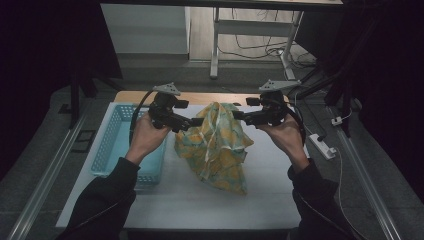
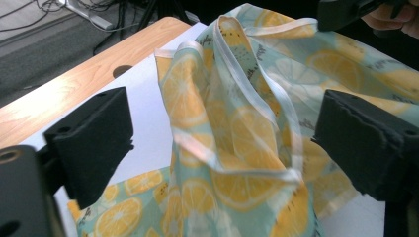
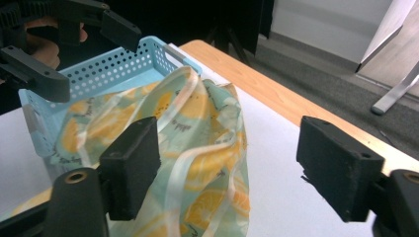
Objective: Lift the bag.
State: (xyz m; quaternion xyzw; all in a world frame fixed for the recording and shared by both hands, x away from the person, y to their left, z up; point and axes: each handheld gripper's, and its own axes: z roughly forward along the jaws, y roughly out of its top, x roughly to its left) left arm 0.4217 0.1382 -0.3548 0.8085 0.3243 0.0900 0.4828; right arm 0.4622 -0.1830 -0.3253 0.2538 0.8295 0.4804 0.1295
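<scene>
Work in hand: handling a lemon-print cloth (image 1: 216, 145) on the white desk (image 1: 270, 200), probably to fold it or move it to the basket.
Cloth: lies heaped in a loose peak at the desk's middle, just beside the blue basket (image 1: 112, 145), white hem tape twisted through the folds.
Left tool (image 1: 192, 122): jaws wide apart, cloth between them but no pad pressing it; held level at the cloth's top corner.
Right tool (image 1: 239, 116): jaws likewise apart, gripping nothing, facing the left one across the peak.
Reason for hold: both at the upper edge, seemingly so corners can be taken evenly.
</scene>
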